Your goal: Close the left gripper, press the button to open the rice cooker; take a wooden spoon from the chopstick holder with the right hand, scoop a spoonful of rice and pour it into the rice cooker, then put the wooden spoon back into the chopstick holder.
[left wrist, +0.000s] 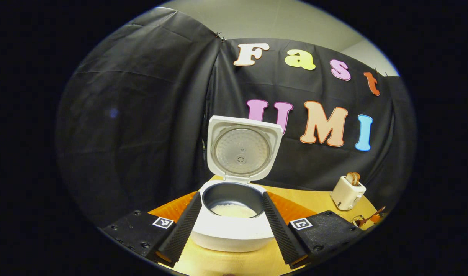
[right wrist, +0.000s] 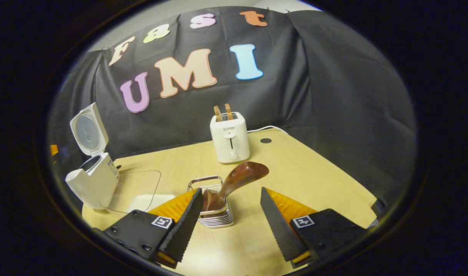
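Note:
The white rice cooker [left wrist: 234, 234] stands close in front with its lid [left wrist: 240, 147] raised upright. White rice lies at the bottom of its dark inner pot [left wrist: 234, 210]. My left gripper [left wrist: 231, 194] is open, and its fingers frame the cooker's body on both sides. In the right gripper view, a brown wooden spoon [right wrist: 239, 177] leans to the right in a metal chopstick holder [right wrist: 216, 216]. My right gripper [right wrist: 231, 191] is open just short of it, not touching the spoon. The open cooker [right wrist: 92, 178] stands far left.
A white toaster [right wrist: 230, 142] with two bread slices stands at the back of the wooden table [right wrist: 303, 172]. A clear container [right wrist: 136, 189] with rice lies between cooker and holder. The toaster [left wrist: 347, 191] also stands right of the cooker. Black cloth walls close the back and sides.

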Demonstrator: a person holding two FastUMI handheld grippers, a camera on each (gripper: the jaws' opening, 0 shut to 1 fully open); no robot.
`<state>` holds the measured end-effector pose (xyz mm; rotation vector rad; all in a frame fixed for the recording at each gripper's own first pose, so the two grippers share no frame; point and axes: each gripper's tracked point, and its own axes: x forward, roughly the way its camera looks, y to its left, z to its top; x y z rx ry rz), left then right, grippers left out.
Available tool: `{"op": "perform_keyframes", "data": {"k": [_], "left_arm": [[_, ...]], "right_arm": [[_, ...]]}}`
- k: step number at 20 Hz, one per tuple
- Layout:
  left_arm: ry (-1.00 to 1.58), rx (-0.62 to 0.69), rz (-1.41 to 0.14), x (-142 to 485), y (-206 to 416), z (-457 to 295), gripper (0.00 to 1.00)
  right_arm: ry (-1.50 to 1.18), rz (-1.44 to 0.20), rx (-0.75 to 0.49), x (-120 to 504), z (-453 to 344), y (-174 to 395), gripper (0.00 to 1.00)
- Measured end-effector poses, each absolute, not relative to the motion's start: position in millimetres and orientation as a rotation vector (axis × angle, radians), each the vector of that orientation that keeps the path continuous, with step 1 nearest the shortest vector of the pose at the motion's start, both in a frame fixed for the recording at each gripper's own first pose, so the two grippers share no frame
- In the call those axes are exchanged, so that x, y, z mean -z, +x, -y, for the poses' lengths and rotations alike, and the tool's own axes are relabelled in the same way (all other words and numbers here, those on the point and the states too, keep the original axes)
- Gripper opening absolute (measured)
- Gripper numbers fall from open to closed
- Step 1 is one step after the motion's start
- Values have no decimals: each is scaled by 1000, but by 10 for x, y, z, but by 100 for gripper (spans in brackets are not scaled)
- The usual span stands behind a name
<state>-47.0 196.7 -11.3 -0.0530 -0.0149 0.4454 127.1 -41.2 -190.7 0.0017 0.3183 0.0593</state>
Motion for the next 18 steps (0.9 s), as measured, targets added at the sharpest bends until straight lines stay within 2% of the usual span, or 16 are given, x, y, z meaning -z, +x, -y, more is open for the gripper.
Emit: {"op": "perform_keyframes", "data": {"k": [1, 2, 5, 6, 7, 8, 9, 14, 15, 16, 18], "left_arm": [[-48, -459, 12, 115, -525, -1984, 90], [-44, -470, 9, 122, -566, -1990, 94], [-35, -488, 4, 132, -677, -1973, 94], [-33, -490, 2, 135, -691, -1955, 90], [-32, -491, 2, 126, -701, -1935, 98], [-29, -489, 0, 129, -703, -1911, 94], [-26, -488, 1, 129, -711, -1890, 94], [2, -482, -9, 116, -678, -1801, 91], [6, -478, -10, 117, -674, -1787, 94], [8, -472, -10, 102, -657, -1765, 94], [5, -463, -9, 108, -643, -1731, 94]], "right_arm": [[2, -318, -67, 1925, 397, 1320, 99], [5, -318, -73, 1944, 384, 1369, 97], [23, -312, -87, 1945, 335, 1543, 99], [36, -309, -90, 1946, 321, 1600, 98], [51, -308, -93, 1947, 301, 1646, 97], [64, -308, -91, 1967, 295, 1695, 96], [75, -308, -91, 1987, 286, 1742, 95], [158, -312, -80, 2049, 256, 1882, 55], [160, -315, -69, 2060, 279, 1896, 64], [170, -317, -74, 2051, 266, 1874, 59], [193, -322, -72, 2107, 236, 1967, 38]]}}
